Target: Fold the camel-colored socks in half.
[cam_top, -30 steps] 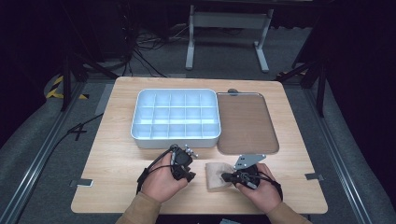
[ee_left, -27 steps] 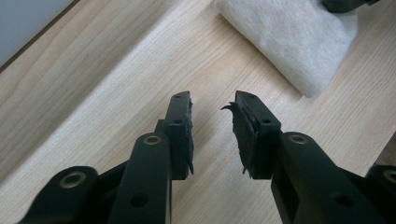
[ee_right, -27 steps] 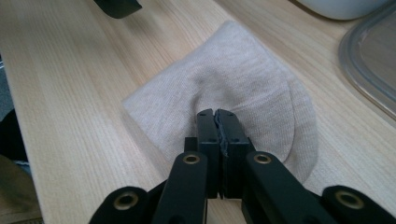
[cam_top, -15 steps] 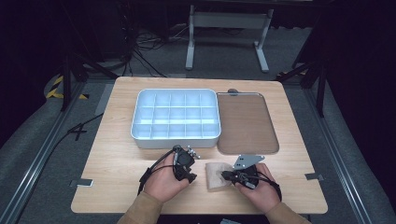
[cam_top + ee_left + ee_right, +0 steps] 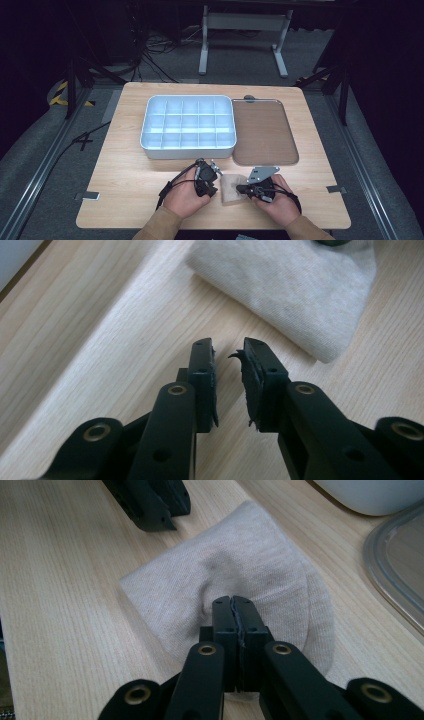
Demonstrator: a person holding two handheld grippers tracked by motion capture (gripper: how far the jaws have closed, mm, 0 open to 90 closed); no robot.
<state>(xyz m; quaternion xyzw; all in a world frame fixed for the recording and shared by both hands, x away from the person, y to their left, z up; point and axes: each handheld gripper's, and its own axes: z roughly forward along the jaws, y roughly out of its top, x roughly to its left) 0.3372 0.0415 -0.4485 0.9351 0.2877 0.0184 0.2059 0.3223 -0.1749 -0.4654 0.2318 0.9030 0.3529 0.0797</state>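
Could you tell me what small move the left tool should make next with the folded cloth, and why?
Probably ease the left tool forward to the near edge of the folded beige knit cloth. Its jaws have just been closing with nothing between them and stand short of the cloth on the pale wooden table, while the right tool is shut, pinching the cloth's far side.

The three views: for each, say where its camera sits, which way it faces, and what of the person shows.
High view: above the table's near side, looking forward and down; both hands, left gripper, right gripper.
Left gripper view: on the left gripper, facing the tabletop.
Right gripper view: on the right gripper, pinching fabric.
All share the beige sock.
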